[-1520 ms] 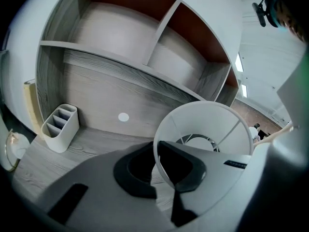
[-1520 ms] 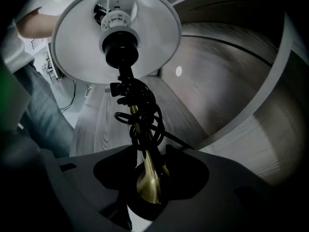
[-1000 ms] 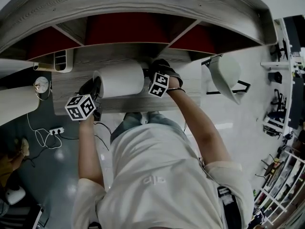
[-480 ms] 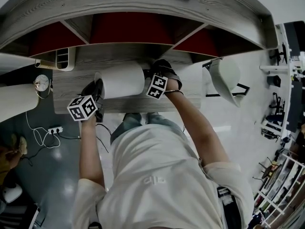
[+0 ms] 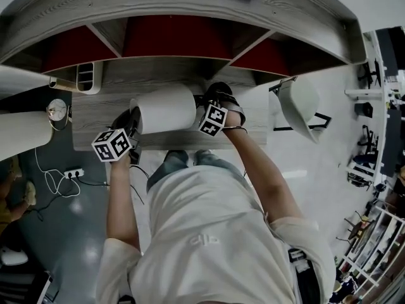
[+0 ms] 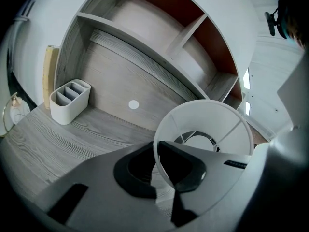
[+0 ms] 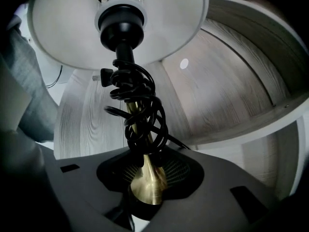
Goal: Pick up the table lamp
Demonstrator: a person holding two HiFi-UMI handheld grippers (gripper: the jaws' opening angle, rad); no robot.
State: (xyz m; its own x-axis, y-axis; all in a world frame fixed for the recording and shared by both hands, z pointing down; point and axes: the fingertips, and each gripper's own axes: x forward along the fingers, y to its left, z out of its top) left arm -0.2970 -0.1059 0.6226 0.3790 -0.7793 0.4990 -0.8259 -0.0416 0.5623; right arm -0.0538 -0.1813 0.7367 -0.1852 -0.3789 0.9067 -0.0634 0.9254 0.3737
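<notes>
The table lamp lies sideways over the desk, held between both grippers. Its white shade (image 5: pixel 166 109) points left in the head view. My left gripper (image 5: pixel 133 121) is shut on the shade's open rim; in the left gripper view the thin rim (image 6: pixel 157 153) runs between the two dark pads of the left gripper (image 6: pixel 161 167). My right gripper (image 5: pixel 201 108) is shut on the brass stem (image 7: pixel 146 180), near its flared end. A black cord (image 7: pixel 137 105) is wound round the stem below the shade (image 7: pixel 72 28). The lamp's base is hidden.
The grey wood desk (image 5: pixel 95 116) has a shelf unit with red-backed compartments (image 5: pixel 171 37) behind it. A white divided organizer (image 6: pixel 69 100) stands at the desk's back left. A white chair (image 5: pixel 297 103) stands to the right, and a power strip (image 5: pixel 74 173) lies on the floor at left.
The lamp and both grippers have shifted very slightly to the right in the head view, and the right gripper has tilted a little. Both grips are the same.
</notes>
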